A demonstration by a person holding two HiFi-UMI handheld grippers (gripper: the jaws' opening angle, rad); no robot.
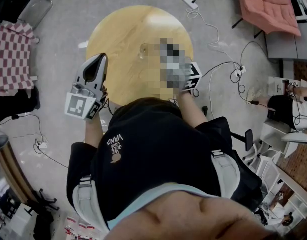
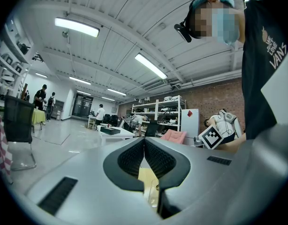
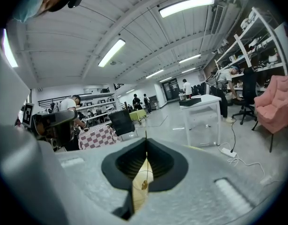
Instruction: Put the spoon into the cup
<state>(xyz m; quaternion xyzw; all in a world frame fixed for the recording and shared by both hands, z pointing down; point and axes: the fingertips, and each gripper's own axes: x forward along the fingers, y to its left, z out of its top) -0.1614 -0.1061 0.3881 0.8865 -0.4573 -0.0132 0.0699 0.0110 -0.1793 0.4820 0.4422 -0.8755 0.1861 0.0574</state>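
Note:
A clear cup stands upright on the round wooden table, toward its middle. My left gripper hovers over the table's left edge, jaws shut with nothing between them. My right gripper is also shut; in the head view only its marker cube shows beside a mosaic patch, right of the cup. Through the gap under the right jaws I see the cup with a small brown-gold spot inside. I cannot make out the spoon as such in any view.
The person's torso fills the lower head view. On the floor lie a power strip with white cables, a pink chair at upper right and a checkered cloth at left. A white table and people stand farther off.

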